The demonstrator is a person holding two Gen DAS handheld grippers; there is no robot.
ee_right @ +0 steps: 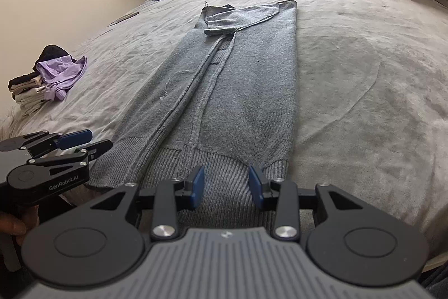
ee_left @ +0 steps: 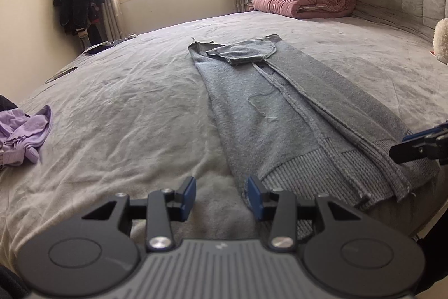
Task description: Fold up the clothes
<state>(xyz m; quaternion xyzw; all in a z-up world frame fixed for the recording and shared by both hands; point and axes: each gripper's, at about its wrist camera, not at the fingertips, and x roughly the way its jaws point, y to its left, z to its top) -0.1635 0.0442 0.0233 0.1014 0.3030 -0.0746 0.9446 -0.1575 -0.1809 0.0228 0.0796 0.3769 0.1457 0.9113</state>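
Sweater (ee_right: pixel 238 80), grey knit, lies as a long strip up the middle of the bed (ee_right: pixel 364 74), sides and sleeve already folded in, ribbed hem nearest the cameras. In the right wrist view, the right gripper (ee_right: pixel 227 185) hovers over the hem at 6 o'clock, jaws apart and holding nothing; the left gripper (ee_right: pixel 96 142) waits at 9 o'clock by the hem's corner, also apart and empty. Lengthwise folding looks done. Next, I judge, each gripper must pinch a hem corner and carry it toward the collar at 12 o'clock. Folded clothes (ee_right: pixel 44 80) sit at 10 o'clock.
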